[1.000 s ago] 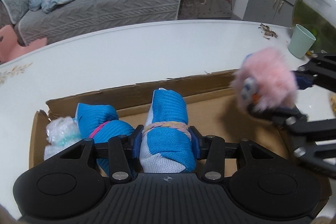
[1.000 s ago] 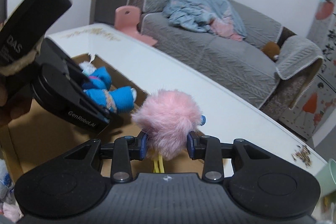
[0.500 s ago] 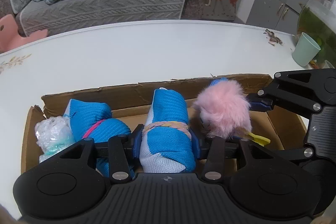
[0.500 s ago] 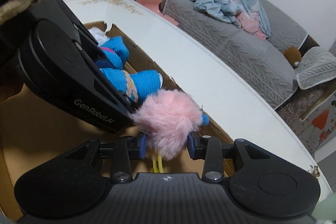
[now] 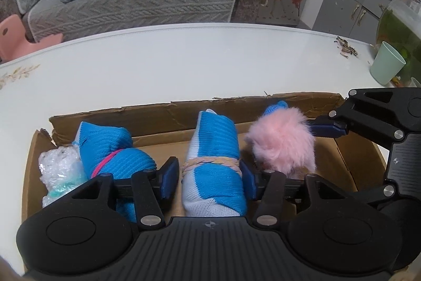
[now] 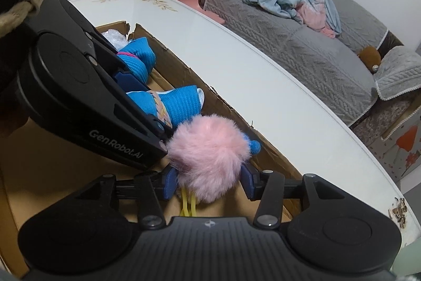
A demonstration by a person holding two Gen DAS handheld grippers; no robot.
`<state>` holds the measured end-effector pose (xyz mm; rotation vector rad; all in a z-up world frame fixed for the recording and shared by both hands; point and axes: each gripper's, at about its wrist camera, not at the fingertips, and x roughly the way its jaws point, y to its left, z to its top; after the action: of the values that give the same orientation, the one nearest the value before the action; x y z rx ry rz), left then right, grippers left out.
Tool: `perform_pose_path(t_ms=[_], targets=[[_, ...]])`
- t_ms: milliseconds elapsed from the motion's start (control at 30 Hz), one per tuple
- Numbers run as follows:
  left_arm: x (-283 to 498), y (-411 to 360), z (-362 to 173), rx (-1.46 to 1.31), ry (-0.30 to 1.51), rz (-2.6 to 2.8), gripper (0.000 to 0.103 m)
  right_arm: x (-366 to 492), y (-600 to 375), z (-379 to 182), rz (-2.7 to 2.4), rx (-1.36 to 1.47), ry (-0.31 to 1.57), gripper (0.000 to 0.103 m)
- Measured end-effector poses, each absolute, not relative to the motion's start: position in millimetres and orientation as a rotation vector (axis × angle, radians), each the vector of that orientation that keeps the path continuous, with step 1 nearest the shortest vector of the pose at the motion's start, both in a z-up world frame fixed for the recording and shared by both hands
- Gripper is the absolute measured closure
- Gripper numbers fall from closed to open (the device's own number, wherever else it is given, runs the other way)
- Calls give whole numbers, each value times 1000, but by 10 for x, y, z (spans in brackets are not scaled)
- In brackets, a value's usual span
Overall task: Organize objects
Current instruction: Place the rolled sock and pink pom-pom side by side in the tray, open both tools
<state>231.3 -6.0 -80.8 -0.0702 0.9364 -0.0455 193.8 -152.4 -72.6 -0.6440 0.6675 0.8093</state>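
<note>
- Our left gripper (image 5: 208, 175) was opening its fingers around the blue sock roll (image 5: 214, 165) in the cardboard box (image 5: 236, 109).
- Our right gripper (image 6: 208, 182) was opening around the pink pompom (image 6: 208, 154); its fur could snag and lift out.

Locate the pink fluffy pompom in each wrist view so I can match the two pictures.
Left wrist view: pink pompom right of centre, inside the cardboard box, beside the banded blue roll.
Right wrist view: pompom at lower centre, between the right gripper pads as they open.
Shared landmark: the banded blue roll, next to the pompom in both.
</note>
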Motion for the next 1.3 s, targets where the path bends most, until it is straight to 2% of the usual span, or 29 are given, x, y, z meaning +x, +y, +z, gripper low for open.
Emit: perform_pose_path(t_ms=[200,400,600,900,1167,1233,1300], targets=[[2295,-100,-740,-59,923,-34,27,2003,-1521,-680,807,-635,677,49],[2261,-86,-672,-77,914,-38,25,2041,-1511,-642,805,-635,692,43],[2218,-110,-565,-82,900,-41,17,2026,-1515,-623,801,-642,707,38],[2181,-106,-445,-100,908,-41,16,2006,-1469,-567,785,-653,722,32],[2127,-81,-354,-99,917,-35,15,2024,-1474,-559,769,-655,748,18],[2106,-53,-332,-96,918,-31,9,2027,-1474,-560,759,-653,755,15],[2079,-46,-310,-85,916,-25,7,2027,-1471,-555,753,-648,765,12]])
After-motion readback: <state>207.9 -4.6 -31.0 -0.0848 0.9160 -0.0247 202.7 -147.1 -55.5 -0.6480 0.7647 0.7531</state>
